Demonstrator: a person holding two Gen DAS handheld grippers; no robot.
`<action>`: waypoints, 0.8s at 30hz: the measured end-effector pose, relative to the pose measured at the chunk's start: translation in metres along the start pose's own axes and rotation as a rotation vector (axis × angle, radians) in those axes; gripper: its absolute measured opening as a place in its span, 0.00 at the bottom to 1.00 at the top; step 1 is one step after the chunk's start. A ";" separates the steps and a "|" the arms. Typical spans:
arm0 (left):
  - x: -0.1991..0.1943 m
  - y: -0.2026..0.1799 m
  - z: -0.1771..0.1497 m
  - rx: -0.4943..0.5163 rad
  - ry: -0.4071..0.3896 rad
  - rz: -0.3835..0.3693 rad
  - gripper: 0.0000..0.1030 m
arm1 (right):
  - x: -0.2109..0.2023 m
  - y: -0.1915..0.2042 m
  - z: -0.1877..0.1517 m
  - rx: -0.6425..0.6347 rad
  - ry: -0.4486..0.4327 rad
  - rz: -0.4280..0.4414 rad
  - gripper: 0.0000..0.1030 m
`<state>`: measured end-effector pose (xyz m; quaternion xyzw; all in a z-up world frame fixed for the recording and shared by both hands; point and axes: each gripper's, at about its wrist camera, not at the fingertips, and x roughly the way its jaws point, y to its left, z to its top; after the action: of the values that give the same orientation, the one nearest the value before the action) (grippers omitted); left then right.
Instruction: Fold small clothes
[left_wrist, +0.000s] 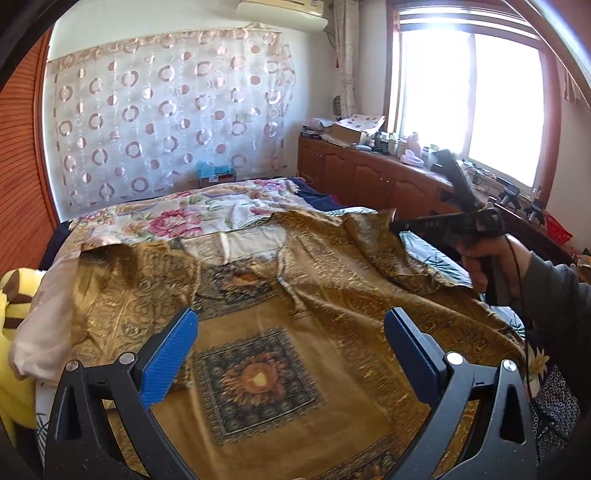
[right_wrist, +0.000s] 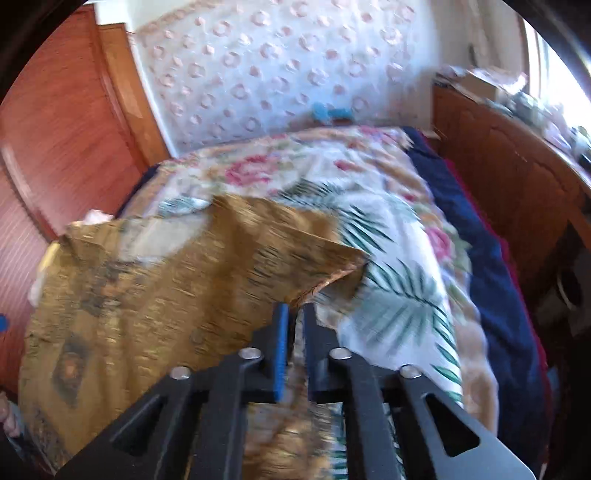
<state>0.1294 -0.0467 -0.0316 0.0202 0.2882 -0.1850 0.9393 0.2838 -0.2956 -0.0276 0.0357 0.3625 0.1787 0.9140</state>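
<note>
A gold patterned garment (left_wrist: 280, 317) with a sunflower square lies spread on the bed. My left gripper (left_wrist: 291, 332) is open and empty, hovering over the garment's lower middle. My right gripper (right_wrist: 297, 314) is shut on the garment's right sleeve edge (right_wrist: 325, 284) and holds it lifted off the bed; it also shows in the left wrist view (left_wrist: 397, 227), pinching the cloth at the right. The right wrist view is motion-blurred. The garment's left sleeve (left_wrist: 122, 273) lies rumpled at the left.
The floral bedspread (left_wrist: 192, 214) covers the bed (right_wrist: 491, 266). A yellow striped plush (left_wrist: 11, 314) lies at the left edge. A wooden cabinet (left_wrist: 369, 177) with clutter runs along the right under the window. A wooden wardrobe (right_wrist: 66, 122) stands on the left.
</note>
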 end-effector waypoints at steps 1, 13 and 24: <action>-0.001 0.003 -0.001 -0.006 0.002 0.004 0.98 | -0.004 0.008 0.001 -0.024 -0.015 0.003 0.05; -0.001 0.022 -0.007 -0.046 0.007 0.018 0.98 | -0.004 0.105 0.003 -0.245 -0.012 0.116 0.16; -0.003 0.036 -0.007 -0.058 0.005 0.040 0.98 | -0.038 0.114 -0.022 -0.323 -0.068 0.048 0.47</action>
<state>0.1365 -0.0110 -0.0384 -0.0009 0.2954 -0.1577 0.9423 0.2089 -0.2036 0.0033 -0.0967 0.2969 0.2551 0.9151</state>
